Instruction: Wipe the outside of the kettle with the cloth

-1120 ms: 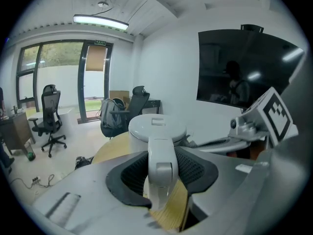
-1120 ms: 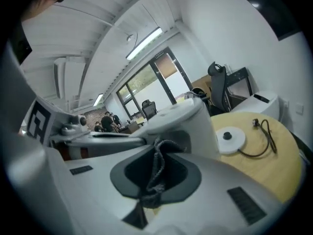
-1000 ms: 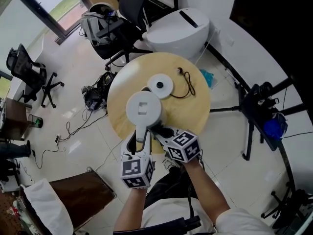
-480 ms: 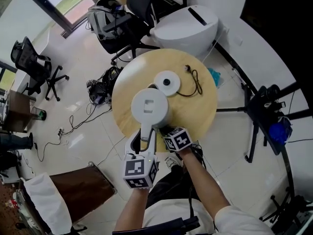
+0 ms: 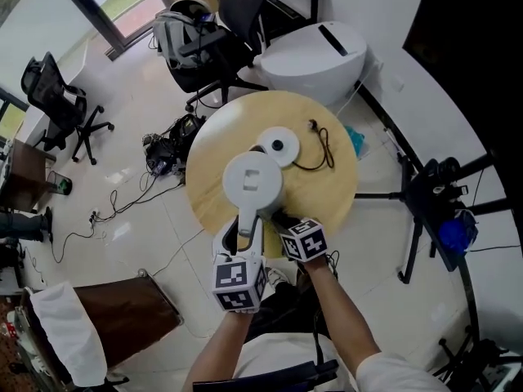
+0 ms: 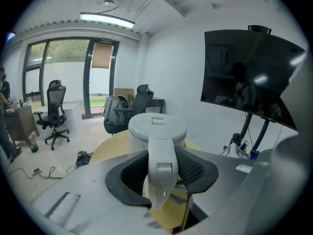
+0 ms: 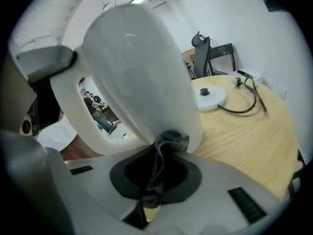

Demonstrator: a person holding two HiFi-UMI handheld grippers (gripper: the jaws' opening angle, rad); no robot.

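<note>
Kettle [image 5: 253, 182]: at the near edge of the round table [image 5: 327, 190], off its base [image 5: 278, 146]
Left gripper [image 6: 164, 174]: jaws half closed, clamped on the kettle handle [image 6: 161, 143]
Right gripper [image 7: 156, 177]: jaws pinched on the grey cloth [image 7: 169, 142]
Cloth contact: low on the kettle wall
Progress: wiping under way; remaining wall probably unwiped

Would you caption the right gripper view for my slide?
Right gripper holds a grey cloth against the white kettle's side.

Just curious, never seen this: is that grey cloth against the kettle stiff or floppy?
Probably floppy: the cloth bunches and folds where it meets the kettle. Likely light too, since a thin pinched strip holds it.
</note>
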